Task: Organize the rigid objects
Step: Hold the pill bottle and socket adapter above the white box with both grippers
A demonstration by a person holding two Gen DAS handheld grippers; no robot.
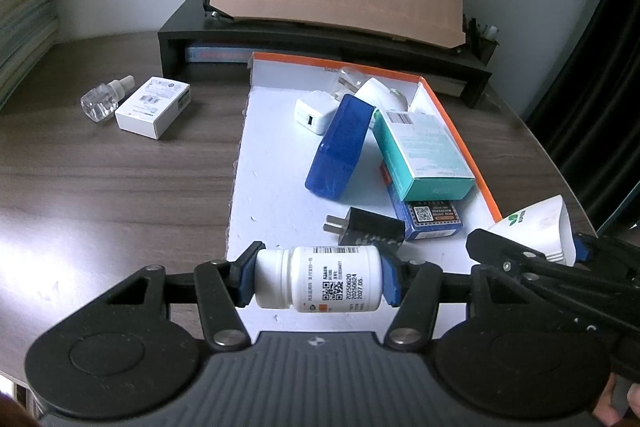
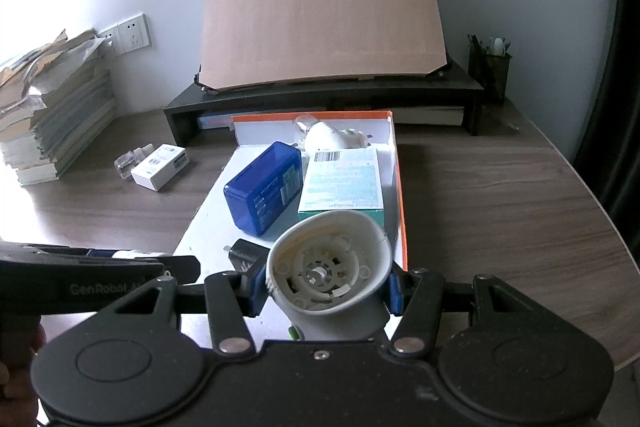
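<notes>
My left gripper (image 1: pixel 320 281) is shut on a white pill bottle (image 1: pixel 320 281), held sideways over the near end of the orange-rimmed white box lid (image 1: pixel 276 187). My right gripper (image 2: pixel 324 283) is shut on a white cone-shaped plastic device (image 2: pixel 328 267), its hollow end facing the camera; the same device (image 1: pixel 540 231) shows at the right of the left wrist view. In the lid lie a blue case (image 1: pixel 340 147), a teal box (image 1: pixel 424 155), a dark blue box (image 1: pixel 432 223), a black plug adapter (image 1: pixel 366 227), a white charger (image 1: pixel 314 111) and a white rounded gadget (image 1: pixel 380 93).
On the wooden desk left of the lid lie a small clear bottle (image 1: pixel 105 99) and a white carton (image 1: pixel 154 107). A black monitor riser (image 1: pixel 320 39) with a brown board stands behind. Stacked books (image 2: pixel 52 131) sit far left, a pen holder (image 2: pixel 490 67) far right.
</notes>
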